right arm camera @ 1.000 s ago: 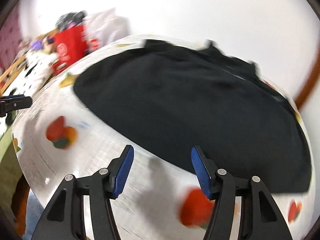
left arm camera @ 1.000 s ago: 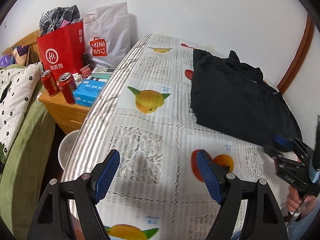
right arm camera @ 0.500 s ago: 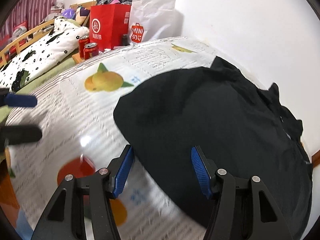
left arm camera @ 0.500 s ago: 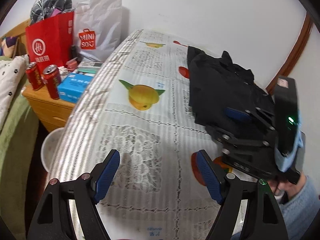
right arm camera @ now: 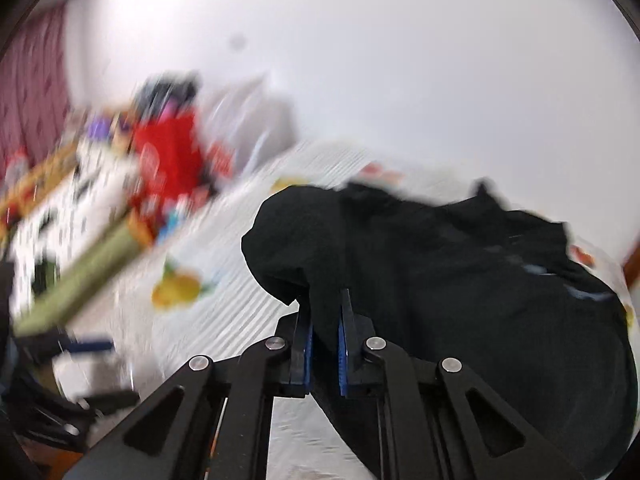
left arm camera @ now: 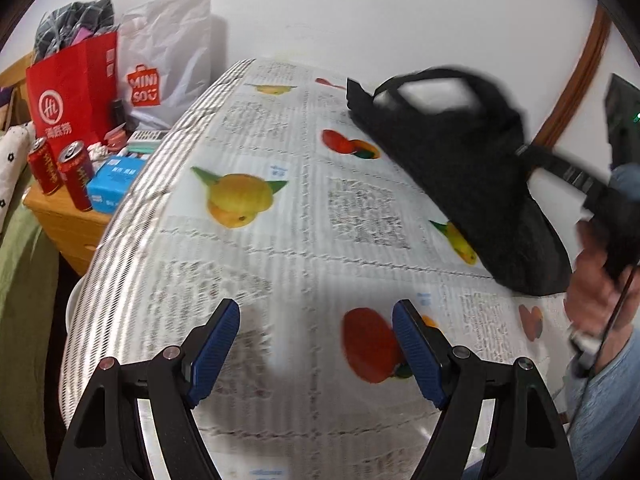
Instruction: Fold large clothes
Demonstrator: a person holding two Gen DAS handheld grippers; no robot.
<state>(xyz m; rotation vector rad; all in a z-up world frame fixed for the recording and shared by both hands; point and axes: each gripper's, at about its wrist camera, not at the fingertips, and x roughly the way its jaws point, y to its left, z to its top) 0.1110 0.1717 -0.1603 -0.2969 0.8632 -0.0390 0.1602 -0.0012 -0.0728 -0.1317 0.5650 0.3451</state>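
Observation:
A large black garment (left arm camera: 460, 168) lies on the right side of a table covered with a fruit-print cloth (left arm camera: 280, 248). My right gripper (right arm camera: 325, 340) is shut on a fold of the black garment (right arm camera: 460, 280) and lifts its near edge off the table. In the left wrist view the right gripper's fingers are hidden by the raised cloth at the right. My left gripper (left arm camera: 316, 354) is open and empty above the near part of the table, well left of the garment.
Left of the table stands a wooden nightstand (left arm camera: 68, 220) with two red cans (left arm camera: 76, 180), a blue box (left arm camera: 114, 186), a red bag (left arm camera: 72, 92) and a white bag (left arm camera: 168, 60). A bed (left arm camera: 16, 240) lies further left. A white wall is behind.
My right gripper has closed on the garment's edge and lifted it up and to the right. The left gripper has stayed open above the near table.

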